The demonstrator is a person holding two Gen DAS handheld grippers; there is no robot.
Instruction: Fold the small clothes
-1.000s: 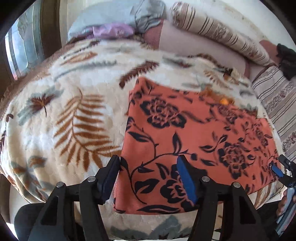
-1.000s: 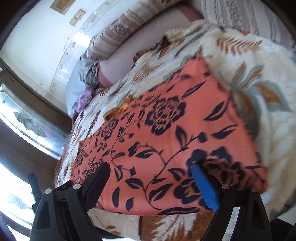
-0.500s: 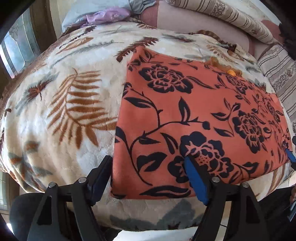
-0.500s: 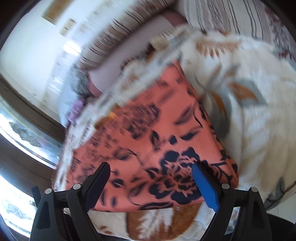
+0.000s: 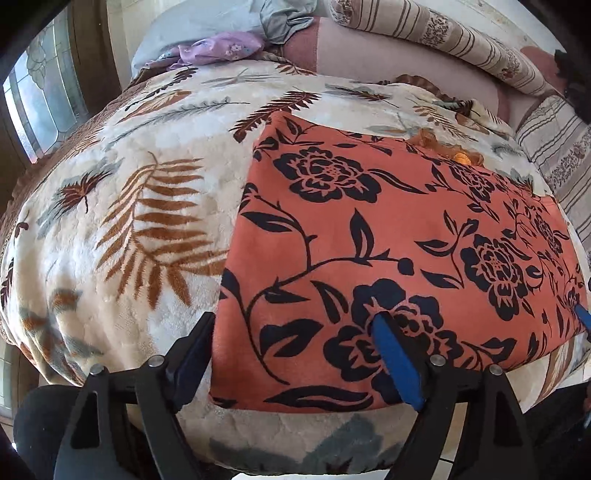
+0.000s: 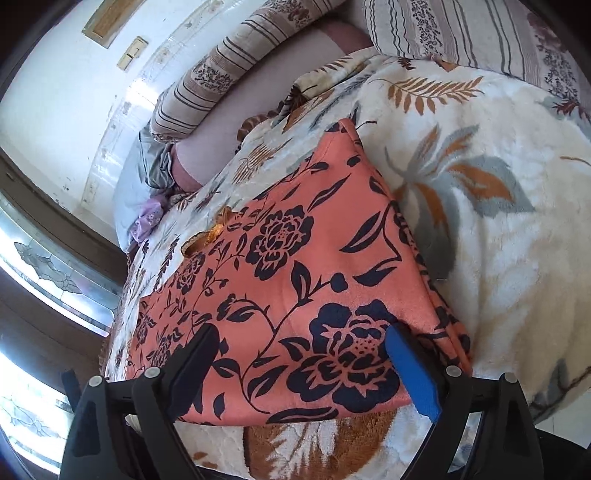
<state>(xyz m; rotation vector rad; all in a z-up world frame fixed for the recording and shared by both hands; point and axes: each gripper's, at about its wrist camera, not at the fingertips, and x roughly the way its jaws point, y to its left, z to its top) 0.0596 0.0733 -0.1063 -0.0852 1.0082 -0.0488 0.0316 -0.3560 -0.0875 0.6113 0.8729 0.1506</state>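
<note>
Cream fleece blanket (image 5: 122,229), printed with brown and grey leaves, covers the bed, and its near edge curves down just below both sets of fingers. One orange garment (image 5: 388,229) with black flowers lies flat on it as a folded rectangle; its near edge runs just inside the bed's edge. From the left wrist view, a broad stretch of bare blanket lies open to the left of the garment; from the right wrist view, bare blanket spreads to the right of the garment (image 6: 295,280) as well. Beyond the garment's far edge a small bunched orange scrap (image 5: 458,153) touches it.

At the head of the bed lie two striped pillows (image 5: 443,33), a pale blue-grey bundle of cloth (image 5: 221,22) and one lilac cloth (image 5: 221,50). A patterned glass window (image 5: 40,96) stands at the left.

The left gripper (image 5: 291,332) hangs over the garment's near left corner; its fingers are spreading wider, one fingertip (image 5: 201,332) over blanket just outside the side edge, the blue pad over the cloth, neither pressing it. The right gripper (image 6: 301,347) sits over the near right corner, its fingers wide apart, clamping nothing. Whether any tip brushes the fabric I cannot tell.
</note>
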